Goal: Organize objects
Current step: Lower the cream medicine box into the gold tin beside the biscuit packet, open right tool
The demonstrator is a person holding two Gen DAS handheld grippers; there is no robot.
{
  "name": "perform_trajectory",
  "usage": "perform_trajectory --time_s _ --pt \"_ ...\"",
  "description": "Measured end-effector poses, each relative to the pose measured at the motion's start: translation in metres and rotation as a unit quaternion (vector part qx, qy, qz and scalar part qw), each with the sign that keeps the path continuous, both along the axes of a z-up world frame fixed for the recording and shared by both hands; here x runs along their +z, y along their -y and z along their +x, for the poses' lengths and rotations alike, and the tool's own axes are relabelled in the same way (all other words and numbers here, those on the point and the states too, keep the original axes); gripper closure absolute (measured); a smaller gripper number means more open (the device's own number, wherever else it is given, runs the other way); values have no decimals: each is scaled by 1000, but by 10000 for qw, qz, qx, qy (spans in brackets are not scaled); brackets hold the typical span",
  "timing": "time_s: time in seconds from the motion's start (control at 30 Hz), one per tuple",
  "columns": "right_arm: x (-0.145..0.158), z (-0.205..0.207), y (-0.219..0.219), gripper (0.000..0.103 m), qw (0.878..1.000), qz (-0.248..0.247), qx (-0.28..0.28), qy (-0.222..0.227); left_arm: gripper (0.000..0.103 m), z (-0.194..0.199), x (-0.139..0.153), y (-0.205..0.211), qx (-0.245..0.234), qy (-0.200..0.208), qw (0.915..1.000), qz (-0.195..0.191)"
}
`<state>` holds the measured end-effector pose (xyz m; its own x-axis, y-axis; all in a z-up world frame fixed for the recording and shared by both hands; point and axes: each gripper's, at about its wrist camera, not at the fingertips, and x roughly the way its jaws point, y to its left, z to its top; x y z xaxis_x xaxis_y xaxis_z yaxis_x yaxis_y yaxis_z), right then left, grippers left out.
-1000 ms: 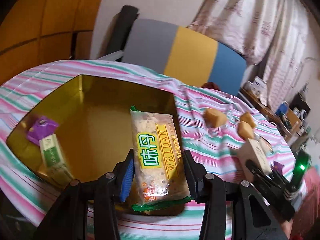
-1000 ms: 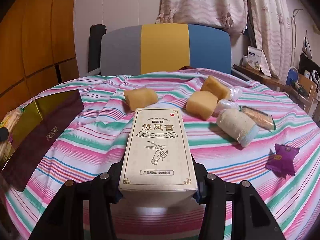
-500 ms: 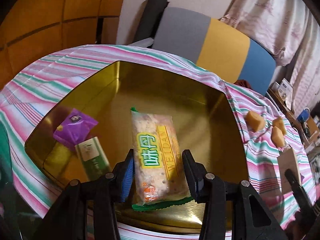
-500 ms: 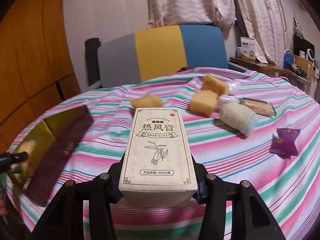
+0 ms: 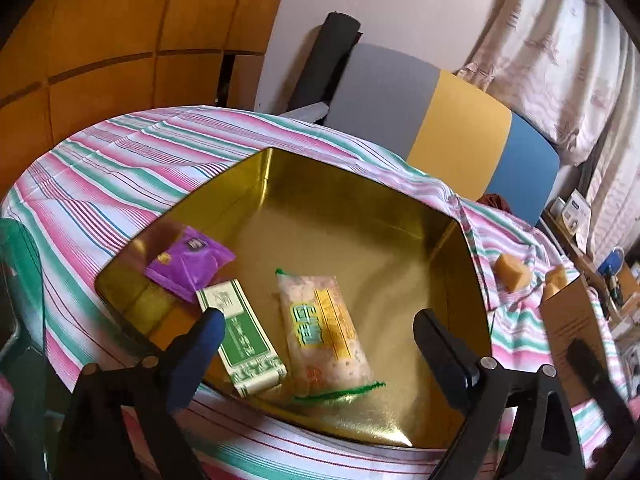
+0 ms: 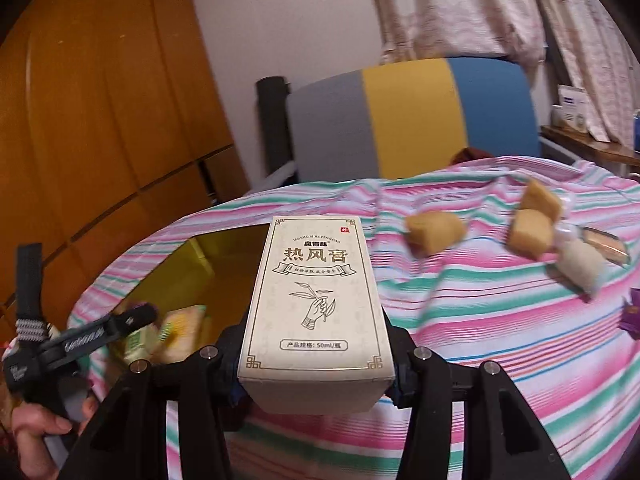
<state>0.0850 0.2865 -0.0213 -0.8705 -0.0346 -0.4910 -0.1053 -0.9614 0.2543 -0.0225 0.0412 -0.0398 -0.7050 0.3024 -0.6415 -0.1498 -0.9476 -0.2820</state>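
A gold tin (image 5: pixel 360 216) lies on the striped tablecloth. My left gripper (image 5: pixel 320 332) hangs over its near side with jaws opening wide. The cracker packet (image 5: pixel 324 328) lies loose on the tin floor between the fingers, touching neither. Beside it rest a green-and-white box (image 5: pixel 244 344) and a purple sachet (image 5: pixel 190 266). My right gripper (image 6: pixel 316 360) is shut on a cream carton (image 6: pixel 316 304) with printed characters, held above the table near the tin (image 6: pixel 192 268). The left gripper (image 6: pixel 108 332) shows at the left of the right wrist view, with a hand on its handle.
Yellow cake pieces (image 6: pixel 434 232) (image 6: pixel 532 232), a white wrapped roll (image 6: pixel 580 268), a flat packet (image 6: pixel 606 244) and a purple sachet (image 6: pixel 632 314) lie on the cloth to the right. A grey, yellow and blue chair back (image 6: pixel 408 116) stands behind the table. Wooden panels fill the left.
The left jaws went from shut on the cracker packet to wide apart, and the packet now lies in the tin. The right gripper swung left with the carton toward the tin.
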Motion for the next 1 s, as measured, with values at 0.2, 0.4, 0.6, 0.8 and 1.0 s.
perform_trajectory --time_s 0.2,0.4,0.6,0.8,1.0 --pt "9 -14 36 52 9986 -32 521 -8 0 -8 18 25 539 -28 9985 73" --pt "8 -40 78 52 9950 294 890 352 0 -16 26 46 834 130 9963 138" --pt "-8 -71 106 52 9894 627 982 867 0 -15 36 61 1066 68 9941 210" --pt "-21 -83 106 52 9874 682 923 1088 0 -16 39 66 1159 94 9927 311" --pt "-28 -83 104 51 9862 648 880 1244 0 -16 39 62 1090 119 9936 286"
